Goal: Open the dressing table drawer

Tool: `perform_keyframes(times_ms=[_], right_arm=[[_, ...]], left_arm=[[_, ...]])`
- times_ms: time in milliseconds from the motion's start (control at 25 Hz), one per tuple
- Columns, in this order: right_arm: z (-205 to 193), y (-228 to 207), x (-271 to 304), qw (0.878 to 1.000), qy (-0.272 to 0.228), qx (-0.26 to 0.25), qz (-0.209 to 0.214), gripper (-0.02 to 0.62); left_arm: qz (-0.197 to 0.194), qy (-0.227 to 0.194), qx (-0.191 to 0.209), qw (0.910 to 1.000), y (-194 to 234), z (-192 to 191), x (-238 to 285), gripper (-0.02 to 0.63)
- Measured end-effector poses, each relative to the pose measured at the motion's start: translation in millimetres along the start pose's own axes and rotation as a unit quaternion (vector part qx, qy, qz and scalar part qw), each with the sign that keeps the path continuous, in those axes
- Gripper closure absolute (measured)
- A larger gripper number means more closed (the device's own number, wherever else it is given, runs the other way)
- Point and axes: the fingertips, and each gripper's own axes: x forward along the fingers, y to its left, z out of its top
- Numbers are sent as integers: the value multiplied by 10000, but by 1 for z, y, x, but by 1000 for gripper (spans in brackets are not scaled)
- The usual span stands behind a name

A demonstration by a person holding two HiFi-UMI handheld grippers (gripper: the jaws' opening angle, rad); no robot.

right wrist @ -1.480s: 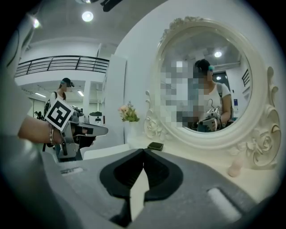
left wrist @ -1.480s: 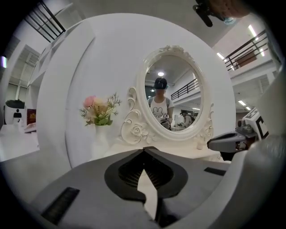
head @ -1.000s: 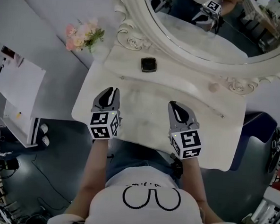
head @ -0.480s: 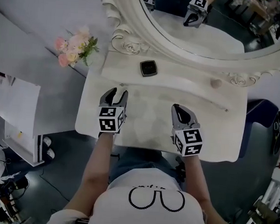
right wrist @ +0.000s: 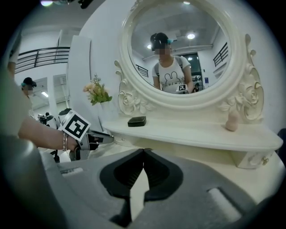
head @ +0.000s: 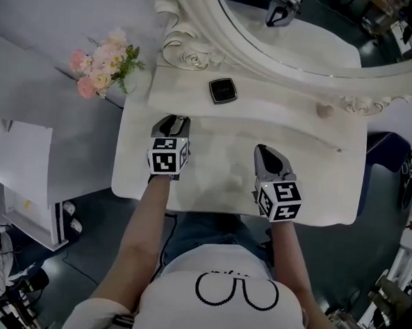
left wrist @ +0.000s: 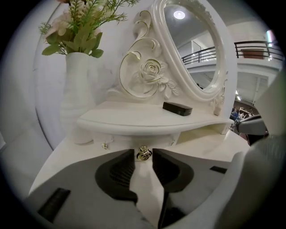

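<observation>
Two grippers sit over the dressing table top point(head: 219, 175), both reaching out from the person's white shirt point(head: 233, 294) at the lower edge of the head view. Right gripper point(head: 262, 149): over the tabletop right of centre, well apart from the left one; its own view shows the jaw tips touching each other with nothing between them. Left gripper point(head: 172, 121): further forward, up against the base of the raised shelf point(head: 278, 119). Its view shows the two tips drawn in on either side of the small gold knob point(left wrist: 143, 153), the knob filling the space between them with no gap to be seen on either side. The knob belongs to the drawer point(left wrist: 127, 139), which sits under the shelf edge with its front flush, closed. A second small knob point(left wrist: 104, 145) shows just left of it. On the shelf: a black compact case point(head: 222, 91) towards the left, a small pinkish object point(head: 325, 110) towards the right. Behind the shelf stands the oval mirror point(head: 304, 34) in a carved white frame with roses. At the far left, just beside the frame, is a white vase point(left wrist: 80, 94) of pink flowers point(head: 101, 63).
</observation>
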Motion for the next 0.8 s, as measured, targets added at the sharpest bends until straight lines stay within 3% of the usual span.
perform_keyframes(times_ms=[40, 80, 800], right_arm=[[0, 1, -1, 10000, 6, 1, -20, 598], [-1, 2, -1, 10000, 13, 0, -35, 598], [-9, 20, -8, 9999, 111, -92, 21, 598]], left_arm=[[-20, -13, 20, 10000, 0, 1, 0, 511], [-31, -12, 40, 10000, -1, 1, 1, 515], [-67, 71, -88, 9999, -8, -18, -24, 517]])
